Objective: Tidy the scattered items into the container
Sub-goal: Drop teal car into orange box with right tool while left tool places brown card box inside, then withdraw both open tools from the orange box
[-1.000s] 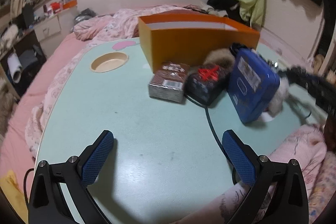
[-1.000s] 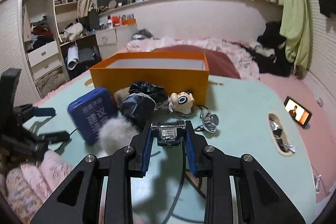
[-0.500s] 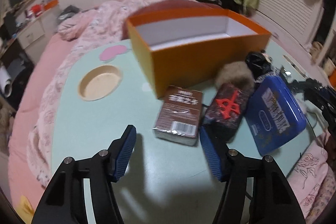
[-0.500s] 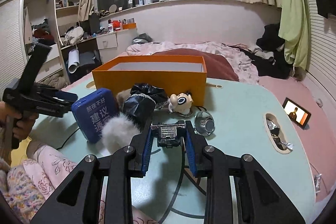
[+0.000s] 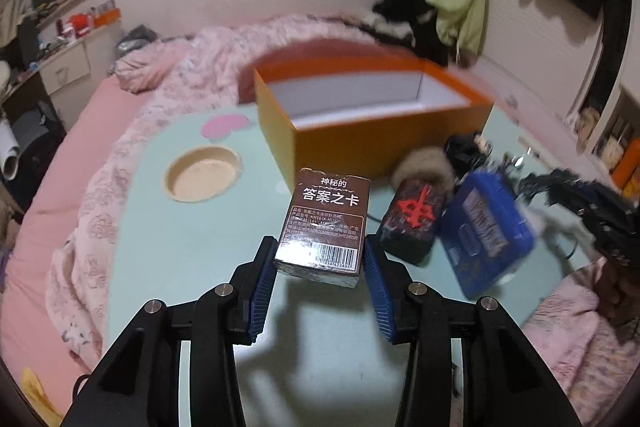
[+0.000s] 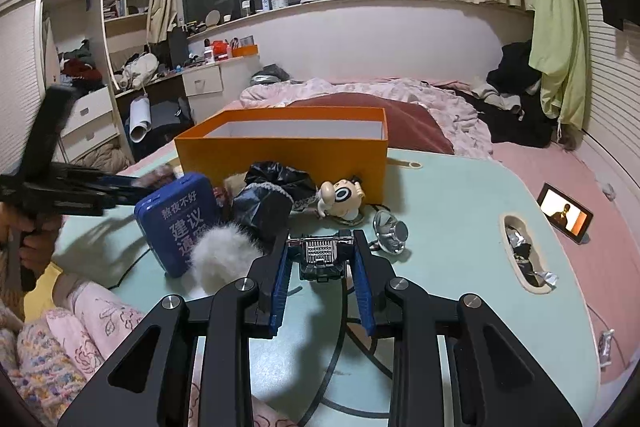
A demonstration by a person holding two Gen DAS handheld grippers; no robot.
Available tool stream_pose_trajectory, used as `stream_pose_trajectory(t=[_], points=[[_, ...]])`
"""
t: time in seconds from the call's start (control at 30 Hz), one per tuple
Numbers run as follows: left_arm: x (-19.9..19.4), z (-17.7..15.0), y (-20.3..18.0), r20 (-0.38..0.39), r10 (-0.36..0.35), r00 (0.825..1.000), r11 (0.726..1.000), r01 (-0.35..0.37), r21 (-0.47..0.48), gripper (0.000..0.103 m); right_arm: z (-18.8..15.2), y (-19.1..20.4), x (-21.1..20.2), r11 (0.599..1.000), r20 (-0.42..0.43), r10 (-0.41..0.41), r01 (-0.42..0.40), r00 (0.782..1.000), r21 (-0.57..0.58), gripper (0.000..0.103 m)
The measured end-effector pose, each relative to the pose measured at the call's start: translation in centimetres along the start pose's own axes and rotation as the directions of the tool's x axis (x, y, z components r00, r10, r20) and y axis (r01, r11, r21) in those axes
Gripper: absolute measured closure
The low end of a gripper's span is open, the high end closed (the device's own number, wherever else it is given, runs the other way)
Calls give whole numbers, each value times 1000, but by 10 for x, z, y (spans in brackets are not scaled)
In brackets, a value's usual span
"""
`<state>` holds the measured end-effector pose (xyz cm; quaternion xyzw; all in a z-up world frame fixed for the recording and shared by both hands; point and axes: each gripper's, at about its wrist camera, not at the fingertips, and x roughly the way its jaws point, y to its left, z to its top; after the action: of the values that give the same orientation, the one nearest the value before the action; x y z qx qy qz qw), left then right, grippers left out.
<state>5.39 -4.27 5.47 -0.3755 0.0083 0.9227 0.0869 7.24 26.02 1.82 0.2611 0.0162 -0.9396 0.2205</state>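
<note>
- Left gripper (image 5: 319,259): jaws have just been closing and now clamp the brown card box (image 5: 326,225), lifted off the table (image 5: 180,247).
- Right gripper (image 6: 320,259): clamped on a small black-and-chrome gadget (image 6: 320,257), low over the table.
- Orange container (image 5: 360,131) sits just behind, open top.
- Advice: raise the card box above the near wall first; room above is free, clutter lies right.

Blue case (image 5: 486,231) motion-blurred, its label print unreadable
</note>
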Motion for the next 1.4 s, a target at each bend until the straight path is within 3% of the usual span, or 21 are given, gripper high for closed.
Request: stream_pose_trajectory(t=[0.17,0.3,0.53,0.77,0.87,0.93,1.0,1.1,1.17,1.23,1.4], points=[[-28,32,0,105,2,994,1000,-1,-11,62,25,-4,-2,998,21,38,-39,999,39,73],[-24,68,-10,139,-8,990,1000,9,-4,62,62,-1,7,998,48,52,-54,997,34,73],[43,113,-30,32,-5,999,1000,5,15,62,119,3,61,997,14,70,-71,997,35,73],[100,129,-31,-69,63,996,998,-63,3,60,134,-17,138,986,-145,115,-95,983,139,73],[97,129,-25,-52,47,998,998,-48,-29,53,135,-27,149,974,-158,140,-106,978,201,71],[90,126,-21,-33,32,999,998,-33,-48,44,136,-35,144,964,-133,139,-103,981,245,62],[80,121,-18,-14,33,999,998,-33,-59,42,137,-39,130,954,-85,148,-120,985,273,52],[62,108,-15,7,27,1000,997,-26,-68,37,139,-36,108,964,-43,124,-110,991,243,51],[51,97,-14,14,16,1000,997,-15,-80,28,136,-31,93,968,-22,120,-112,992,226,51],[40,84,-14,19,11,1000,996,-10,-87,25,133,-28,81,969,-11,123,-117,992,219,42],[19,38,-13,-5,52,999,996,-52,-65,19,103,-13,42,983,-14,95,-92,995,162,37]])
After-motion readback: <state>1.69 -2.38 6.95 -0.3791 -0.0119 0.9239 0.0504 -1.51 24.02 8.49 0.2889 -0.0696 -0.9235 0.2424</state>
